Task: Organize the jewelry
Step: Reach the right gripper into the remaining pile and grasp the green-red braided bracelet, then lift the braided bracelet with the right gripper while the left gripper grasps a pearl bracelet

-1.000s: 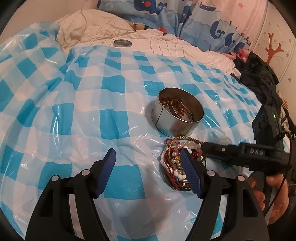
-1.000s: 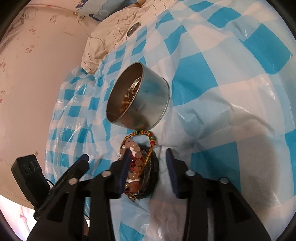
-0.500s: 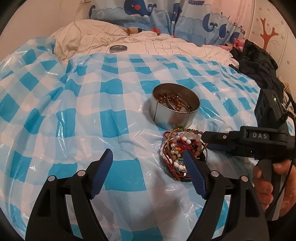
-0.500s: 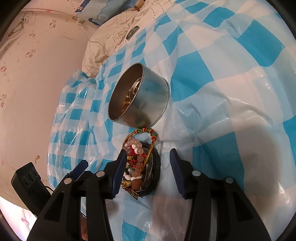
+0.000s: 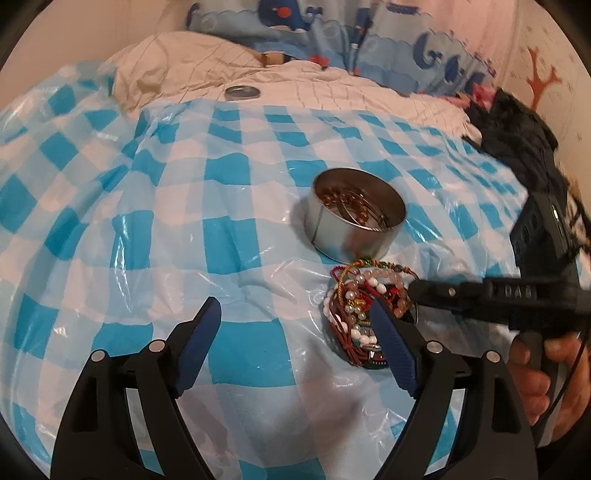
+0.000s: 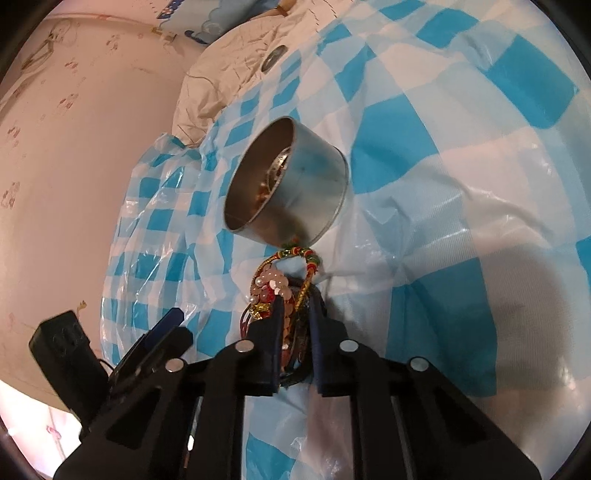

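Observation:
A pile of beaded bracelets [image 5: 356, 299] lies on the blue-checked plastic sheet [image 5: 147, 229], just in front of a round metal tin [image 5: 352, 225] that holds more beads and bangles. My right gripper [image 6: 295, 314] is shut on the bracelet pile [image 6: 275, 280], its fingers pinching the beads and cords; the tin [image 6: 295, 188] stands right beyond. In the left wrist view the right gripper's arm [image 5: 480, 295] reaches into the pile from the right. My left gripper [image 5: 295, 325] is open and empty, its right finger beside the pile.
The tin's lid [image 5: 242, 91] lies on a cream quilt [image 5: 314, 85] at the back. A whale-print cover [image 5: 332, 29] lies behind it. Dark clothing [image 5: 517, 136] is heaped at the right. A wall [image 6: 74, 147] runs along the left in the right wrist view.
My right gripper has closed from open onto the bracelet pile. My left gripper has drawn back slightly and stayed open.

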Motion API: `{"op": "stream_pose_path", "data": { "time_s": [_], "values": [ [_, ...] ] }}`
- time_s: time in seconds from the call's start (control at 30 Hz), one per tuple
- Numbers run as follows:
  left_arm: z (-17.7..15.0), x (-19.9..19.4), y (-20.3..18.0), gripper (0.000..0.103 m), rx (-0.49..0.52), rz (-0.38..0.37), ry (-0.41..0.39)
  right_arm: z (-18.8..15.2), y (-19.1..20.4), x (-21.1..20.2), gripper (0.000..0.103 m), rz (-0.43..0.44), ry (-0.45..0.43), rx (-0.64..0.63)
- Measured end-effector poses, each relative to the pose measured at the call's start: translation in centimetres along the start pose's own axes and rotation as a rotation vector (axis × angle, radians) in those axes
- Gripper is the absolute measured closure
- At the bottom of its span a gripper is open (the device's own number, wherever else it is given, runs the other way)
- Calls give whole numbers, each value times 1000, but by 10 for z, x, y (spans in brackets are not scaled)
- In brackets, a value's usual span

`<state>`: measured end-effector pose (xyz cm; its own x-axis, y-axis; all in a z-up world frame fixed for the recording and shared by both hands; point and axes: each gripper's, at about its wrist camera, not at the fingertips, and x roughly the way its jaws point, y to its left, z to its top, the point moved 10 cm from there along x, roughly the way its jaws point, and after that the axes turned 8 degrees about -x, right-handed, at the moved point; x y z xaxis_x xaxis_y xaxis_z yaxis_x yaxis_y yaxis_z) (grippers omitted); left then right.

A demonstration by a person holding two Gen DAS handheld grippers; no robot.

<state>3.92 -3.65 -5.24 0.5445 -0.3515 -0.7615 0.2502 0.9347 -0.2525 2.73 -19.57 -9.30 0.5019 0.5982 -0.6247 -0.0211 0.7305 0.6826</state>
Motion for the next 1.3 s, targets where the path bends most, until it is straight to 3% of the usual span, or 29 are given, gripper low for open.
{"op": "stream_pose_path", "data": {
  "time_s": [0.2, 0.37, 0.5, 0.57, 0.6, 0.63, 0.77, 0.9, 1.03, 1.13, 1.3],
  "values": [
    [6, 4, 18, 22, -128, -25, 9, 6, 14, -13, 99, 24, -47, -49],
    [7, 8, 25, 21, -181, -41, 21, 11, 37, -24, 100, 83, -85, -103],
    [8, 11, 28, 20, -200, -39, 26, 12, 38, -25, 99, 70, -81, -99],
    [8, 11, 28, 20, -199, -37, 27, 11, 20, -20, 88, 32, -61, -41],
    [8, 11, 28, 20, -198, -37, 27, 11, 11, -21, 64, 15, -58, -15],
    [8, 11, 28, 20, -198, -37, 27, 11, 3, -20, 59, 9, -60, 17],
    [8, 11, 28, 19, -199, -40, 28, 11, -2, -13, 59, 15, -49, 32],
    [6, 11, 28, 19, -191, -39, 35, 13, 1, -3, 67, 24, -50, 23],
    [6, 9, 31, 19, -195, -40, 36, 14, 0, 10, 97, 28, -39, 30],
    [7, 8, 34, 18, -211, -46, 33, 16, 14, 5, 99, 46, -59, -23],
    [6, 12, 35, 18, -242, -63, 48, 22, 64, -29, 99, 197, -149, -146]
  ]
}}
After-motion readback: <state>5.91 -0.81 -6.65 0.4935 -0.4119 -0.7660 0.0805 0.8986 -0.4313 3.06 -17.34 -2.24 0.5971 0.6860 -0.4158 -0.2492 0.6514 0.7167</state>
